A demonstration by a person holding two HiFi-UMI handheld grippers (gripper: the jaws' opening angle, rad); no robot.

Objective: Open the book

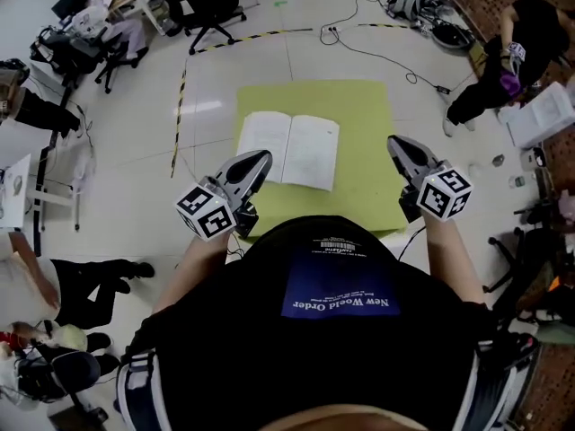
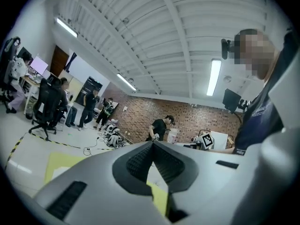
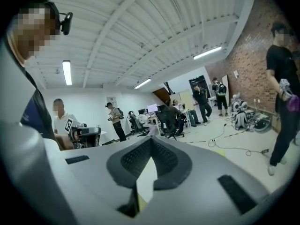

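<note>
The book (image 1: 289, 149) lies open, white pages up, on the green table (image 1: 370, 124) in the head view. Both grippers are held up off the table near the person's body, on either side of the book. My left gripper (image 1: 259, 161) sits at the book's near left corner, and its jaws meet at the tips with nothing between them (image 2: 152, 143). My right gripper (image 1: 396, 145) is to the right of the book, over the table's right edge, also shut and empty (image 3: 151, 138). Both gripper views look level across the room, and little of the book shows in them.
Black and yellow tape (image 1: 180, 106) runs along the floor left of the table. Office chairs (image 1: 202, 7) stand at the back, cables (image 1: 359, 39) trail behind the table. A person in black (image 1: 503, 61) bends at the right by a white box (image 1: 544, 115).
</note>
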